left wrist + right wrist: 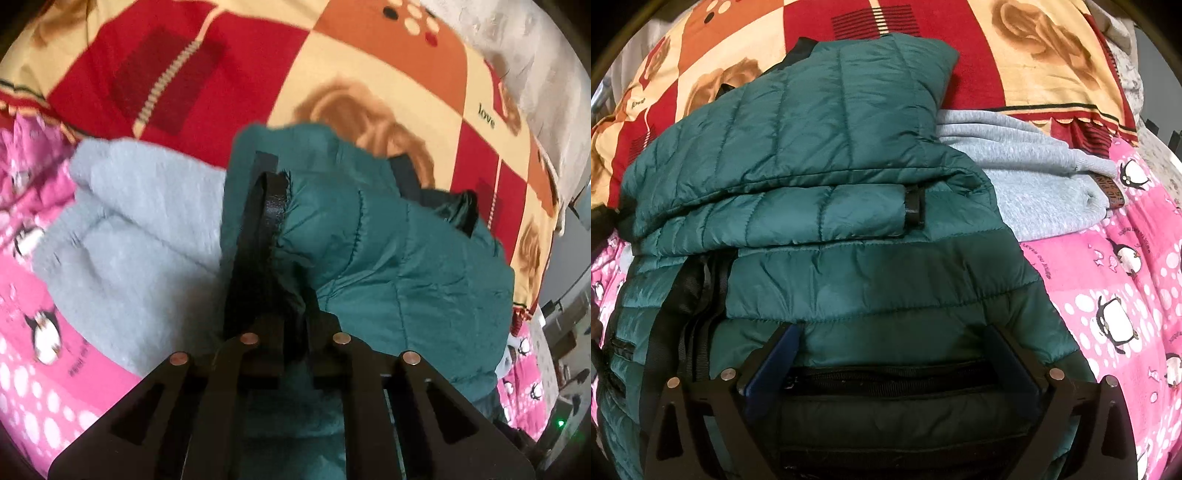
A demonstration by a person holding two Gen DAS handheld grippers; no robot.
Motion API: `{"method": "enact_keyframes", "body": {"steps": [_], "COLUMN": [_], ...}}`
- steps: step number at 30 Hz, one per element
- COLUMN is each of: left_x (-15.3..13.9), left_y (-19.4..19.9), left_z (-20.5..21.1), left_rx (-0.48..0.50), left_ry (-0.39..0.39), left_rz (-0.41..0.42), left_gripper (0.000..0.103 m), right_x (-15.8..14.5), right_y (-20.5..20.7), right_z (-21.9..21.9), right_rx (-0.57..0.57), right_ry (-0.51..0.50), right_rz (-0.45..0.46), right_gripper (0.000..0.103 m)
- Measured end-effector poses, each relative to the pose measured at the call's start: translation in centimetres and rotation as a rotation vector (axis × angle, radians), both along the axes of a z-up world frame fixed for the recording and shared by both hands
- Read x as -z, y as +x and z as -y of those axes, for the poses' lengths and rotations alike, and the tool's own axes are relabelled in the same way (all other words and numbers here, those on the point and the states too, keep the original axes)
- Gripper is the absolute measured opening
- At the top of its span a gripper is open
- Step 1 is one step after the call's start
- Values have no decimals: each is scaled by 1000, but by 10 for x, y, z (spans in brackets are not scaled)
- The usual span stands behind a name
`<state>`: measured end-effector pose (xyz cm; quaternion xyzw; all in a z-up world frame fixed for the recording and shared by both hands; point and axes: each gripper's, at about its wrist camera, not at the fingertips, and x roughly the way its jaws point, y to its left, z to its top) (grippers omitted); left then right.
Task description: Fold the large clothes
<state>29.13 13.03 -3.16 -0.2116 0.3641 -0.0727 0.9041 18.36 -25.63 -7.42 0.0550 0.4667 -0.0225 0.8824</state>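
The green quilted jacket (820, 206) lies folded in layers on a bed, over a red and cream blanket (1015, 48) and a pink penguin sheet (1108, 288), with a grey sweatshirt (1034, 184) just beside it. The left gripper (271, 206) is closed tight on a fold of the jacket's edge. The right gripper (897, 354) stands wide, its 2 fingers (783, 350) spread over the jacket's near hem, gripping nothing.

Bedding beneath the work
A pink penguin-printed sheet (1126, 280) is overlapped by a red, orange and cream checked blanket (229, 66).
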Motion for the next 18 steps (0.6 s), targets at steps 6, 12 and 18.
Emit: {"method": "enact_keyframes", "body": {"steps": [6, 12, 18], "left_x": [-35, -73, -13], "left_y": [-32, -41, 2], "left_z": [-18, 0, 32], "left_rx": [-164, -178, -47], "left_ry": [10, 118, 237], "left_rz": [109, 276, 31], "left_gripper": [11, 13, 13], "right_x": [-28, -87, -74], "right_y": [-11, 13, 97], "right_z": [20, 21, 3], "right_rx": [51, 47, -120], "right_ry": [47, 35, -21], "right_rz": [121, 395, 311], "right_gripper": [73, 73, 63]}}
